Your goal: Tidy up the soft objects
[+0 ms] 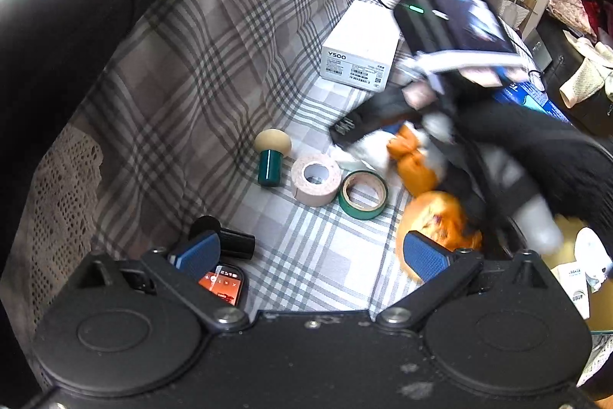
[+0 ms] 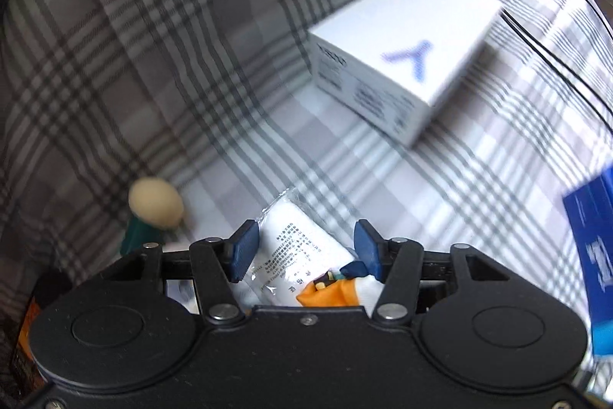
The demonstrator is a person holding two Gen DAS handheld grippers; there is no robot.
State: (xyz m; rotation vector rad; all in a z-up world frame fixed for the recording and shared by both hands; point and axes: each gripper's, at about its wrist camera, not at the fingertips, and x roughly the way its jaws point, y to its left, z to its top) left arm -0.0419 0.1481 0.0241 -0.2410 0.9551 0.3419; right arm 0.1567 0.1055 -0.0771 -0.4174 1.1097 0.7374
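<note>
My right gripper [image 2: 302, 248] points down at a white-and-orange plush toy [image 2: 325, 294] in a printed plastic bag lying on the plaid bedsheet [image 2: 459, 186], its half-spread jaws either side of the bag; whether the pads touch it I cannot tell. My left gripper [image 1: 310, 252] hangs wide and empty above the sheet, near a green tape roll [image 1: 363, 195] and a second orange plush [image 1: 440, 217].
</note>
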